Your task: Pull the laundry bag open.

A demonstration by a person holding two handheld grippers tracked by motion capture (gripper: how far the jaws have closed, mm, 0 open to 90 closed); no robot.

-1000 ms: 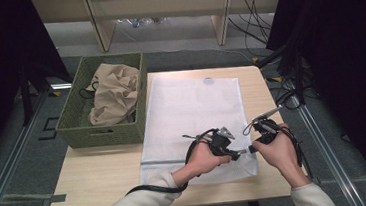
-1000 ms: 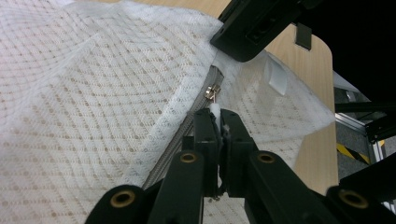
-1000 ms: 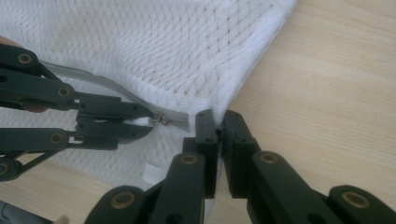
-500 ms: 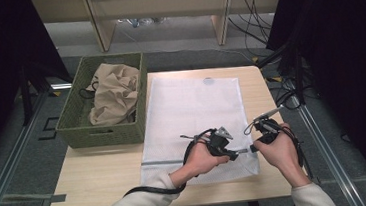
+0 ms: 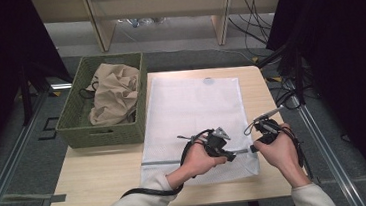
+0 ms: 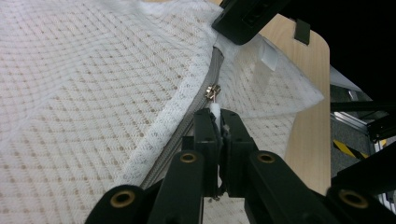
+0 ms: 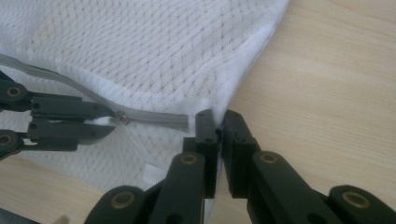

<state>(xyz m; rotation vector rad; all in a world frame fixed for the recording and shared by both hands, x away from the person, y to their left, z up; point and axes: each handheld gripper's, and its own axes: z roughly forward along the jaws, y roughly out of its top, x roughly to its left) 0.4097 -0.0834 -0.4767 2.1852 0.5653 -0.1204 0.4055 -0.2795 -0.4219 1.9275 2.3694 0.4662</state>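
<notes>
Two grippers are clamped on a white mesh laundry bag (image 5: 195,122), which lies flat on the right half of a wooden table (image 5: 97,175), its near end reaching almost to the near edge. A grey zipper (image 5: 196,158) runs across the bag close to that near end. The slider (image 6: 212,91) is seen in the left gripper view at the right-hand part of the zipper, and its white pull tab (image 6: 215,112) is pinched between the pressed-together jaws of the left gripper (image 5: 232,156). The right gripper (image 5: 253,148), just right of the left one, is closed on the bag's right edge at the zipper's end, where white fabric is caught between its jaws in the right gripper view. The two grippers almost meet, tip to tip, over the zipper. Each is held by a hand, with light sleeves coming in from the near side.

To the left of the bag, touching its left edge, a green woven basket (image 5: 75,125) stands on the far left corner of the table. A crumpled beige cloth (image 5: 112,94) lies inside it. Beyond the table, cables (image 5: 253,6) are seen on the floor.
</notes>
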